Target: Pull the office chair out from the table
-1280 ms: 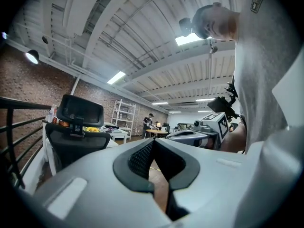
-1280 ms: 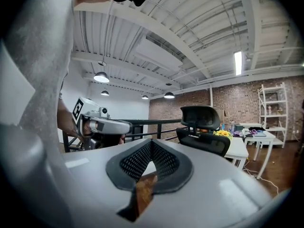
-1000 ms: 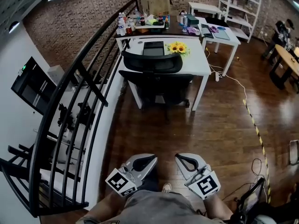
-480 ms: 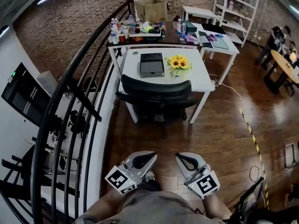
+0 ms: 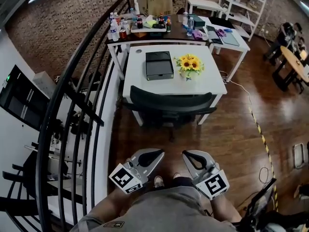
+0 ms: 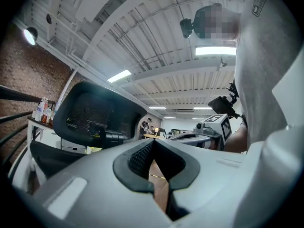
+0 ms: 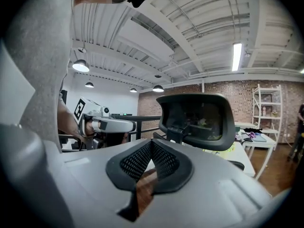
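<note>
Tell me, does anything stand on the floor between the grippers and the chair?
Nothing visible does. Only bare floor lies between the left gripper, the right gripper and the chair, which sits pushed in at the table. The railing runs along the left, off the direct path.

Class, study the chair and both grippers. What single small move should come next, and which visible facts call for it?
Probably carry both grippers forward toward the backrest of the office chair, opening them on the way. The chair sits tucked under the white table. The left gripper and right gripper hang close to the person, well short of the chair, and both are shut on nothing.
</note>
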The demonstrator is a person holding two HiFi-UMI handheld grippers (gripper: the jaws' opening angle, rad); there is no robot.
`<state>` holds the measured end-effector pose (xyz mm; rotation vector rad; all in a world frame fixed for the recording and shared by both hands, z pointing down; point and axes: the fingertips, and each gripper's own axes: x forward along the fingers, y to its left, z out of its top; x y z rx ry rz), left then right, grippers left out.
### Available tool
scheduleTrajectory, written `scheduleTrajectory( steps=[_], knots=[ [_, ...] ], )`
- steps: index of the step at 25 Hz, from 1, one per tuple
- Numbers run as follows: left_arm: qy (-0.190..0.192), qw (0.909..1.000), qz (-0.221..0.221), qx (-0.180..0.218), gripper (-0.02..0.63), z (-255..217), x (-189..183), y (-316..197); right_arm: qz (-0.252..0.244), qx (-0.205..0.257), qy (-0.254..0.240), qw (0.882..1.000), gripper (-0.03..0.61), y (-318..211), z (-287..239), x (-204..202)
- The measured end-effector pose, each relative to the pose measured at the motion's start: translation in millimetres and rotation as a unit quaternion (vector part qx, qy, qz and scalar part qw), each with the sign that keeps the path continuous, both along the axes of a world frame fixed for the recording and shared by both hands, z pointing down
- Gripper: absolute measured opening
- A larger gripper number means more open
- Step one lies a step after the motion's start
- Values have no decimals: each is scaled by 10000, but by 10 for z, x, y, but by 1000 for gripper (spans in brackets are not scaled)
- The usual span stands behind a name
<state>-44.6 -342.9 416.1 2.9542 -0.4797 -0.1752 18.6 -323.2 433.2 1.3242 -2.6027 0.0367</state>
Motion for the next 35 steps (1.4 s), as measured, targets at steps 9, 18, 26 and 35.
scheduleTrajectory(
  steps=[9,18,26,35],
  knots=[
    [-98,9989,-372,256,2,-131,53,-827,-77,271,-50,9996,6,-752,-104,209],
    [-295,9975,-527,374,2,-114,160,-1258,-115,304,-103,9994,6,-1194,-81,423],
    [-516,9921,-1097,311,2,30,-242,-1548,256,178,-29,9995,6,-1249,-12,794],
    [-778,9813,-1711,406,63,26,-790,-1872,859,167,185,9960,20,-1268,-20,1451]
  ],
)
